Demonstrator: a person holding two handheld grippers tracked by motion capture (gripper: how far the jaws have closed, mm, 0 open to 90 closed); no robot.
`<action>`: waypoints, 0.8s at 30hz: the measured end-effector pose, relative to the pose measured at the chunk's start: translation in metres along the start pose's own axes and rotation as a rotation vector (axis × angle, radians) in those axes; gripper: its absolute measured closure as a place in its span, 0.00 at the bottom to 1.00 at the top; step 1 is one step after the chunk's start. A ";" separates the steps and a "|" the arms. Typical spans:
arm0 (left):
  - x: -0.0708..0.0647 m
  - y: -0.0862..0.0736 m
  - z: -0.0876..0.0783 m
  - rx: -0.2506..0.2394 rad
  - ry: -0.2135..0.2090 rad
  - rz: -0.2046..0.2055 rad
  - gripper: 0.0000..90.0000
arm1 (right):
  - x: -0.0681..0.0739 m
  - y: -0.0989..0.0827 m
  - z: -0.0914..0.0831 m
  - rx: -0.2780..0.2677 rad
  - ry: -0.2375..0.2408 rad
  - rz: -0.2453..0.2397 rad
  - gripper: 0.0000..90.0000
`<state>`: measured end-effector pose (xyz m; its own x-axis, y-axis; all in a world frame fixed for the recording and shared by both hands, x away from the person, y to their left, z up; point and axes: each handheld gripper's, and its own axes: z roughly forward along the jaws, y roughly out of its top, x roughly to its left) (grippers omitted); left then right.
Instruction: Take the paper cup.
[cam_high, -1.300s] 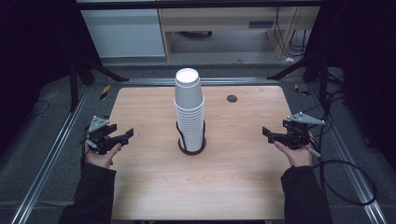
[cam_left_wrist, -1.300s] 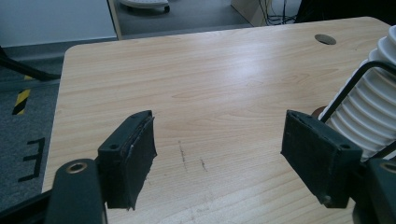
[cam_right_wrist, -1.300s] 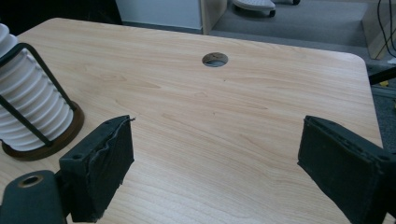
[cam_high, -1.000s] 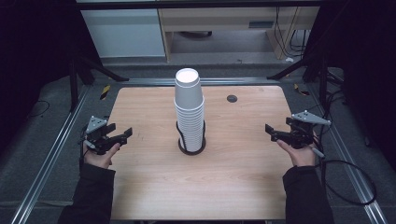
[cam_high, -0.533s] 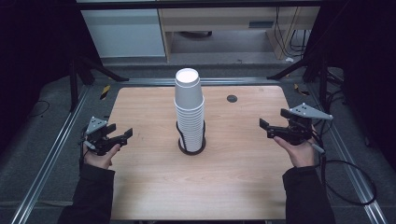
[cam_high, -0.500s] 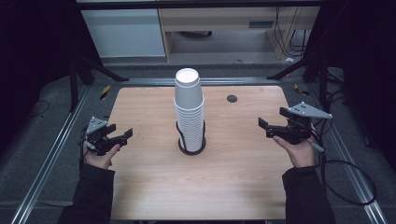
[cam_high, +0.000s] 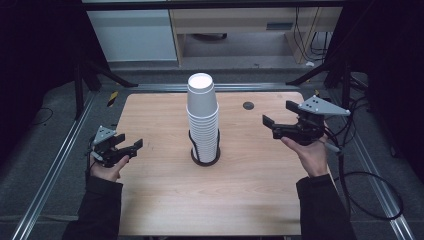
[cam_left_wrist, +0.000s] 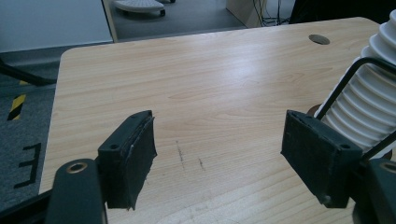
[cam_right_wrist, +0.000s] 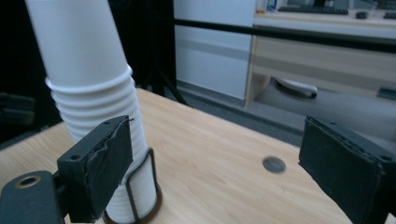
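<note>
**Work Surface and Surroundings: Two Grippers Flanking a Cup Stack**

Left zone: a grey floor with a metal rail (cam_high: 55, 165) runs along the table's left edge; a yellow-and-black marker (cam_high: 113, 98) lies near the far-left corner. The left gripper (cam_high: 131, 147) hovers low over the left edge of the table (cam_high: 165, 200). Its jaws stand apart with nothing between them; in the left gripper view only bare wood grain lies between the pads (cam_left_wrist: 133, 158).

Centre zone: the table is light wood with rounded corners. The stack of white paper cups (cam_high: 202, 120) stands upright in a black wire holder (cam_high: 205, 156) at mid-table. A small dark round hole (cam_high: 248, 105) sits in the far-right part of the tabletop.

Right zone: the right gripper (cam_high: 272, 126) is held above the table's right edge, level with the stack's middle and well apart from it. Its jaws are apart and empty.

Background: a white cabinet (cam_high: 135, 35), a pale wooden desk (cam_high: 235, 22) and hanging cables (cam_high: 307, 35) lie beyond the table.
</note>
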<state>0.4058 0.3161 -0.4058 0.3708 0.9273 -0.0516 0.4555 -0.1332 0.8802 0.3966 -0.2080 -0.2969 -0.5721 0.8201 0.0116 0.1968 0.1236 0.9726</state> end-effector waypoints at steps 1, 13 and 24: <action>0.000 0.000 0.000 0.001 -0.001 0.003 0.28 | 0.005 0.008 0.003 -0.018 0.027 0.007 0.11; -0.001 0.002 -0.002 -0.009 -0.003 0.005 0.30 | 0.037 0.032 0.035 -0.051 0.104 0.004 0.15; 0.000 0.001 -0.001 0.000 0.001 0.002 0.30 | 0.055 0.039 0.058 -0.063 0.152 0.009 0.13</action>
<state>0.4059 0.3162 -0.4046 0.3713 0.9272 -0.0493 0.4543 -0.1351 0.8805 0.4192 -0.1256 -0.2722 -0.6853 0.7265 0.0503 0.1546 0.0777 0.9849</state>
